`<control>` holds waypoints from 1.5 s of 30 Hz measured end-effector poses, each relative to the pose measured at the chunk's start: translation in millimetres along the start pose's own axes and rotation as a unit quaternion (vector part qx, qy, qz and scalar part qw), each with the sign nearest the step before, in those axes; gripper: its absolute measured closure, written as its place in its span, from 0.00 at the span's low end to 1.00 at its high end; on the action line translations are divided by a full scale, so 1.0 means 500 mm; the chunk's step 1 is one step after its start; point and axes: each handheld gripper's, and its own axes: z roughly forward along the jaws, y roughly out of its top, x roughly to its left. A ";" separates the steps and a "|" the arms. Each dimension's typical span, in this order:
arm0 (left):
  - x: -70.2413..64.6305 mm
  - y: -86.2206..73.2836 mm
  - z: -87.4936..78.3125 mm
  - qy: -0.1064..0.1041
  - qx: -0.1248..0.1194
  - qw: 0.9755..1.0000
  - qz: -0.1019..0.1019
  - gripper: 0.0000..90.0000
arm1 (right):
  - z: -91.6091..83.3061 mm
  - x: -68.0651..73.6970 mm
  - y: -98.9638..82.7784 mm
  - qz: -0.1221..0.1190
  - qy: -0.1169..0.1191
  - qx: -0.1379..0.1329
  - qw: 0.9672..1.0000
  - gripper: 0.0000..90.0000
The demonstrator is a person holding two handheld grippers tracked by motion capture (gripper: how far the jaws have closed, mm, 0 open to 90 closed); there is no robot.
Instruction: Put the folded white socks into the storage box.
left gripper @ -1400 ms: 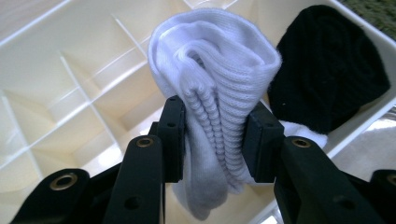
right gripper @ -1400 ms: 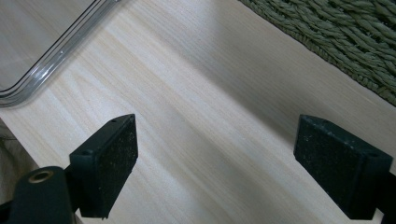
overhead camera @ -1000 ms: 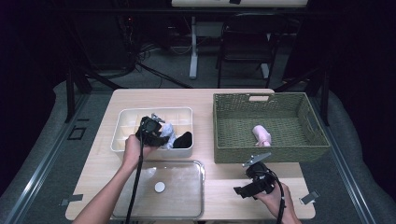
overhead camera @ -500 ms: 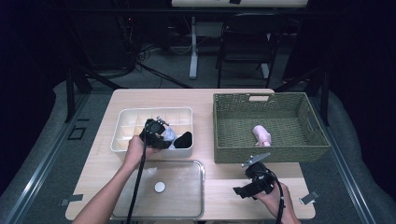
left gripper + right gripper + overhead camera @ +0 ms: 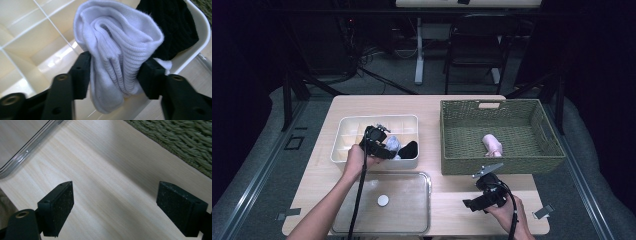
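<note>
High view: the left tongs [image 5: 379, 141] hang over the white bin [image 5: 343, 152] near the bench's left edge, at its right-hand cells, where a white sock [image 5: 393, 144] lies beside a black sock [image 5: 409, 148]. The right tongs [image 5: 486, 192] rest by the bench's front edge, well apart from the bin.

Left gripper view: the jaws have just been opening, yet both pads touch the rolled white sock [image 5: 120, 55]; its long axis runs away from the tongs [image 5: 117, 75].

Right gripper view: the tongs [image 5: 122, 207] stand apart over bare bench [image 5: 110, 170].

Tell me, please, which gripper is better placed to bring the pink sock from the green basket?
Probably the right gripper: its jaws are open and empty just beside the green basket holding the pink sock. The left gripper, just opening, has the white sock between its jaws.
</note>
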 end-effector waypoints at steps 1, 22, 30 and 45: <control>0.000 0.001 -0.005 -0.001 -0.004 1.000 0.001 0.44 | -0.002 -0.001 0.000 0.001 0.003 0.000 1.000 0.15; 0.014 0.042 0.007 -0.024 0.007 0.999 -0.021 0.65 | -0.002 0.000 0.000 -0.005 0.004 0.000 1.000 0.16; -0.006 0.036 0.028 -0.024 0.047 0.999 0.001 0.75 | 0.001 0.005 0.002 -0.011 0.006 0.004 1.000 0.17; -0.013 0.043 0.047 -0.014 0.078 0.997 0.016 0.78 | 0.002 0.010 0.004 -0.016 0.006 0.005 1.000 0.17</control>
